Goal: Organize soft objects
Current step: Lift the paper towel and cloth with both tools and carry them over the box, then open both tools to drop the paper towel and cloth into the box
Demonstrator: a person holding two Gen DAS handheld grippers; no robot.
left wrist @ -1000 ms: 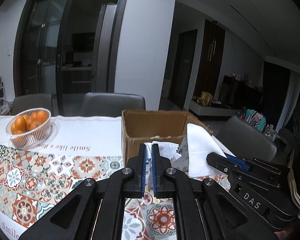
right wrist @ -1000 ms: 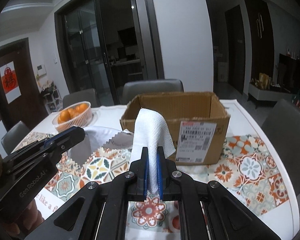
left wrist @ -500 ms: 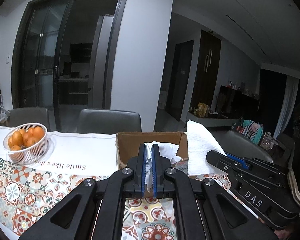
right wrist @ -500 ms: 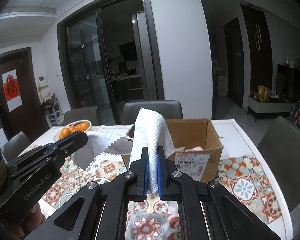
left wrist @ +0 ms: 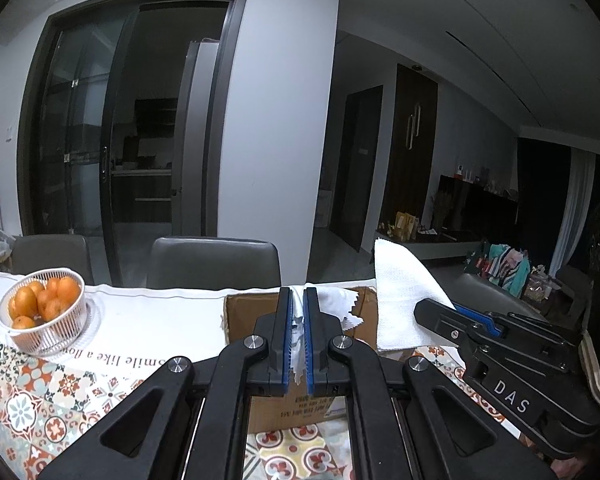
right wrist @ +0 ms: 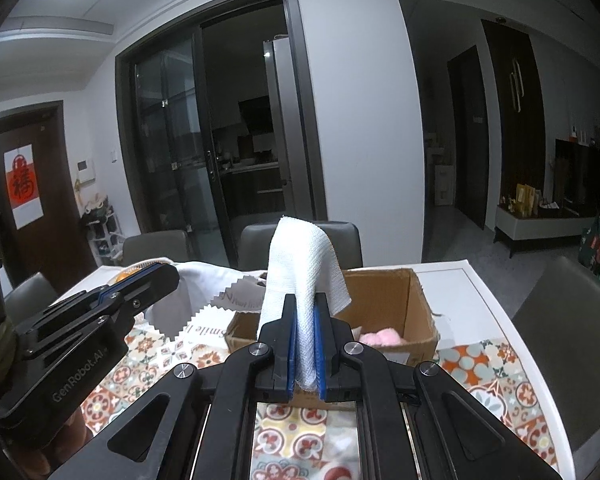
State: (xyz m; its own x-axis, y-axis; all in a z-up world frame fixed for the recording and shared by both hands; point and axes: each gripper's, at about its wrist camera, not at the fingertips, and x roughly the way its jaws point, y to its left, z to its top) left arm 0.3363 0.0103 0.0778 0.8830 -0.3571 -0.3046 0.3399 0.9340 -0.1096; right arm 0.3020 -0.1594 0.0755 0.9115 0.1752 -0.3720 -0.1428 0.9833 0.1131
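Observation:
My left gripper [left wrist: 297, 300] is shut on a thin white cloth with zigzag edges [left wrist: 334, 310], also seen hanging from it in the right wrist view [right wrist: 220, 304]. My right gripper [right wrist: 305, 308] is shut on a white woven towel [right wrist: 300, 256], which droops over its fingers; it also shows in the left wrist view [left wrist: 400, 300]. Both are held above the table, near an open cardboard box [right wrist: 396, 300] that holds a pink soft item [right wrist: 382, 337]. The box also shows in the left wrist view [left wrist: 240, 316].
A white basket of oranges [left wrist: 42, 312] stands at the table's far left. The patterned tablecloth [left wrist: 32, 392] covers the table. Grey chairs [left wrist: 214, 260] stand behind it, one at the right [right wrist: 572, 320].
Both grippers have risen and pulled back with their cloths, so the box now sits lower and farther in both views. Its inside and the pink item have come into sight.

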